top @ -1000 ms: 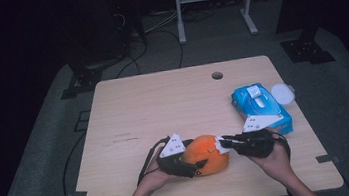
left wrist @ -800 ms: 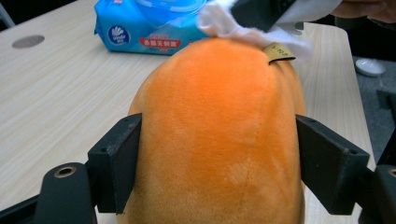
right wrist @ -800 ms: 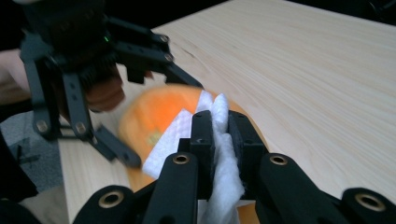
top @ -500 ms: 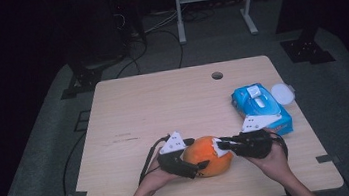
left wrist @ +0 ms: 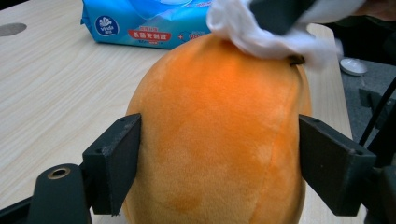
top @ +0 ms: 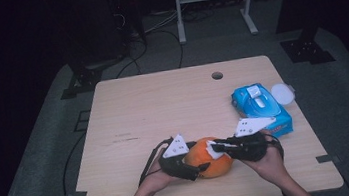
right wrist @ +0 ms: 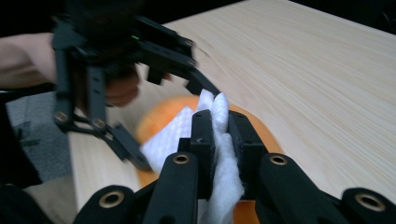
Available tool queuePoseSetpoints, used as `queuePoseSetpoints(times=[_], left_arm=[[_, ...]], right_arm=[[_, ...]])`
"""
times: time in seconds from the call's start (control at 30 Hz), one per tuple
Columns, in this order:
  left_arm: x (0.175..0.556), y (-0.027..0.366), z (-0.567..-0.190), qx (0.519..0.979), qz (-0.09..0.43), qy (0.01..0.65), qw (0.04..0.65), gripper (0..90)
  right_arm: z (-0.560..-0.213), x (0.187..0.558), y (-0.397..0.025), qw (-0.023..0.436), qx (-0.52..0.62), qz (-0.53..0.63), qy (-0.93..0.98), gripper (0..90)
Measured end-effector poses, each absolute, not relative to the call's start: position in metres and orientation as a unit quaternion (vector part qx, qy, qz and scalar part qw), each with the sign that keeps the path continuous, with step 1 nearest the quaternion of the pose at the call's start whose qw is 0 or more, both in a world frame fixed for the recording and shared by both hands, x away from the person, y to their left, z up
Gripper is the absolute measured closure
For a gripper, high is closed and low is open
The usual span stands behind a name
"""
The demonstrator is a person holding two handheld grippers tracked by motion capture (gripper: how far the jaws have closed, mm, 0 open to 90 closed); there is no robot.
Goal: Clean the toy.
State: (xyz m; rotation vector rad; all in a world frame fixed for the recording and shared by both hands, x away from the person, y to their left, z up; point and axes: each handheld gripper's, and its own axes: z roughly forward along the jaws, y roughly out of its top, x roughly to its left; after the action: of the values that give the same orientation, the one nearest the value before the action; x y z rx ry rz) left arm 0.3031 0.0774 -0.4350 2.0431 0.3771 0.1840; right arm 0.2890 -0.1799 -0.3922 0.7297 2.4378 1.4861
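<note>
An orange plush ball (top: 209,162) rests near the table's front edge. My left gripper (top: 195,170) is shut on the plush ball (left wrist: 219,140), one jaw pressed against each side. My right gripper (top: 215,148) comes in from the right, shut on a white wipe (top: 214,149). The wipe (right wrist: 219,140) is pinched between its jaws and lies against the top of the orange ball (right wrist: 163,116). In the left gripper view the wipe (left wrist: 261,32) is bunched on the ball's upper right.
A blue pack of wet wipes (top: 260,106) lies at the right of the table (top: 163,104), with a round white lid (top: 283,93) beside it. A cable hole (top: 217,75) sits near the far edge. Dark stands and cables lie on the floor beyond.
The right gripper with the wipe has shifted slightly across the top of the ball. The left gripper keeps its hold on the ball in the same place.
</note>
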Motion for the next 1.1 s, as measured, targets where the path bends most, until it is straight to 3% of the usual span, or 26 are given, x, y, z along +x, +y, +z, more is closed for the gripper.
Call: queuePoseSetpoints(times=[0.2, 0.47, 0.63, 0.83, 0.97, 1.1], left_arm=[[0.301, 0.075, -0.434, 0.848, 0.082, 0.147, 0.502, 19.5], [0.298, 0.074, -0.434, 0.853, 0.087, 0.135, 0.496, 19.4], [0.304, 0.08, -0.436, 0.845, 0.061, 0.152, 0.509, 19.4], [0.294, 0.067, -0.431, 0.857, 0.089, 0.125, 0.491, 19.4], [0.298, 0.072, -0.432, 0.852, 0.066, 0.133, 0.502, 13.5], [0.308, 0.08, -0.435, 0.846, 0.023, 0.179, 0.502, 5.0]], right_arm=[[-0.401, 0.294, -0.204, 0.092, 0.277, 0.492, 0.82, 80.9], [-0.39, 0.286, -0.177, 0.1, 0.24, 0.497, 0.828, 80.7], [-0.397, 0.292, -0.193, 0.099, 0.263, 0.495, 0.822, 80.8], [-0.393, 0.293, -0.189, 0.088, 0.264, 0.508, 0.815, 80.6], [-0.392, 0.291, -0.181, 0.091, 0.248, 0.497, 0.826, 80.7], [-0.396, 0.292, -0.19, 0.076, 0.253, 0.499, 0.825, 80.7]])
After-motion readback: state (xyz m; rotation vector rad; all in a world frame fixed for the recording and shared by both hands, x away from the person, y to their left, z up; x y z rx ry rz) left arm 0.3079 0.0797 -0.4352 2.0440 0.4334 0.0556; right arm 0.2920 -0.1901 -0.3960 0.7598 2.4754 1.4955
